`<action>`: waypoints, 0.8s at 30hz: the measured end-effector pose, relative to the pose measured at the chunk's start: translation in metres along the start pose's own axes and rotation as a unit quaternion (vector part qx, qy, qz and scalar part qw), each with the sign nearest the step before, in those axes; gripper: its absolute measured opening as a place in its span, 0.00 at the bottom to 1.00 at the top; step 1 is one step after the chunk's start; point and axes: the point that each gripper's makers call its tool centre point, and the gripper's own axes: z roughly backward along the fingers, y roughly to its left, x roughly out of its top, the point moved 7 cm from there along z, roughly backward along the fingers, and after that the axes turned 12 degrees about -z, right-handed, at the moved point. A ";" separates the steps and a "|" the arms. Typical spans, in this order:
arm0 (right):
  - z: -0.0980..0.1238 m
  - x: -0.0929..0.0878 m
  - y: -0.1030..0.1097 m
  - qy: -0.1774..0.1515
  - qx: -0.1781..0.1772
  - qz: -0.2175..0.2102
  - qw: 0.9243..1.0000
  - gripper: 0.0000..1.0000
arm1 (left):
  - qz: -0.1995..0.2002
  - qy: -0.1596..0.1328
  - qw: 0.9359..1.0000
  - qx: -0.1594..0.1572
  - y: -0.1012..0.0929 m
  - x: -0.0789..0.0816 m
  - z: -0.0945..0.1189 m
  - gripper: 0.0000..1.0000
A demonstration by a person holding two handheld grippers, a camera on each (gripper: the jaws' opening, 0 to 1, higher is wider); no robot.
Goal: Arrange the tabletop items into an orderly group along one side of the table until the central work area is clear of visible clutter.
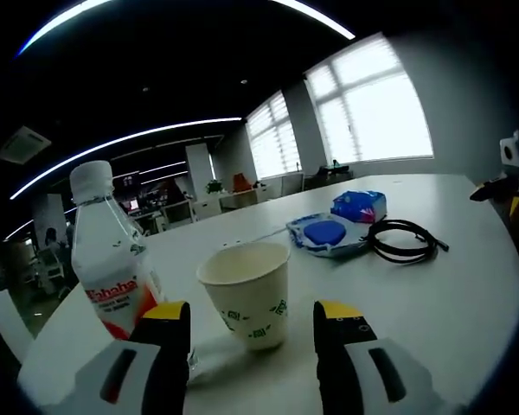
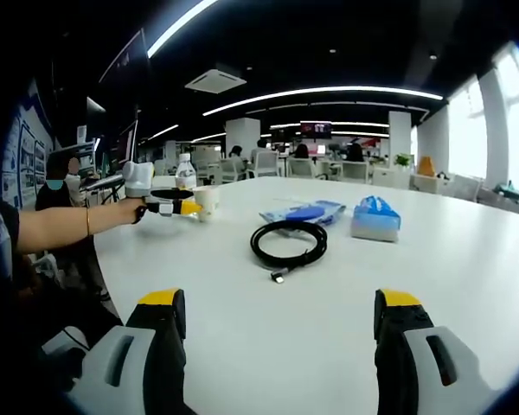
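A white paper cup (image 1: 246,294) stands upright on the white table (image 1: 432,303), just ahead of my left gripper (image 1: 253,324), whose yellow-tipped jaws are open on either side of it without touching. A clear water bottle (image 1: 108,259) with a red label stands to the cup's left. Farther off lie a blue-and-white flat packet (image 1: 326,234), a blue tissue pack (image 1: 359,206) and a coiled black cable (image 1: 404,240). My right gripper (image 2: 277,313) is open over bare table, short of the cable (image 2: 288,241). The left gripper (image 2: 175,207), cup (image 2: 207,203) and bottle (image 2: 186,175) appear far left there.
A white paper or card (image 1: 65,341) lies at the near left by the bottle. The table's far edge faces bright windows. A person's forearm (image 2: 65,226) holds the left gripper. Office desks and chairs stand beyond the table (image 2: 467,285).
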 end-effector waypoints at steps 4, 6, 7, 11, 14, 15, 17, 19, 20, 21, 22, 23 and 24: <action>-0.001 0.000 0.001 0.000 0.001 0.001 1.000 0.87 | 0.000 -0.003 1.000 0.000 0.000 0.000 0.006 0.58; -0.001 0.001 0.002 0.000 0.002 0.002 1.000 0.87 | 0.002 -0.003 1.000 -0.001 0.000 0.000 0.008 0.58; -0.001 0.001 0.002 0.000 0.002 0.002 1.000 0.87 | 0.001 -0.004 1.000 -0.001 0.000 -0.001 0.009 0.58; -0.001 0.001 0.003 0.000 0.004 0.004 1.000 0.87 | 0.003 -0.005 1.000 -0.004 -0.001 -0.001 0.012 0.60; -0.001 0.002 0.003 -0.001 0.004 0.005 1.000 0.88 | 0.001 -0.005 1.000 -0.005 -0.002 -0.001 0.013 0.61; 0.000 0.002 0.003 0.000 0.003 0.005 1.000 0.88 | 0.001 -0.006 1.000 -0.005 -0.002 -0.001 0.014 0.61; 0.000 0.003 0.003 -0.001 0.002 0.006 1.000 0.88 | 0.003 -0.007 1.000 -0.005 -0.002 -0.001 0.015 0.61; 0.000 0.003 0.003 -0.001 0.003 0.006 1.000 0.88 | 0.003 -0.007 1.000 -0.005 -0.002 -0.001 0.016 0.61; 0.000 0.003 0.003 -0.001 0.002 0.006 1.000 0.88 | 0.003 -0.007 1.000 -0.005 -0.002 -0.002 0.017 0.61; 0.000 0.003 0.003 -0.001 0.002 0.006 1.000 0.88 | 0.004 -0.008 1.000 -0.006 -0.003 -0.002 0.017 0.61; 0.000 0.003 0.003 0.000 0.002 0.007 1.000 0.88 | 0.003 -0.006 1.000 -0.007 -0.003 -0.002 0.018 0.61; 0.000 0.004 0.003 -0.001 0.003 0.006 1.000 0.88 | 0.002 -0.006 1.000 -0.007 -0.004 -0.002 0.019 0.61; 0.000 0.004 0.003 0.000 0.003 0.006 1.000 0.88 | 0.001 -0.006 1.000 -0.006 -0.004 -0.002 0.019 0.61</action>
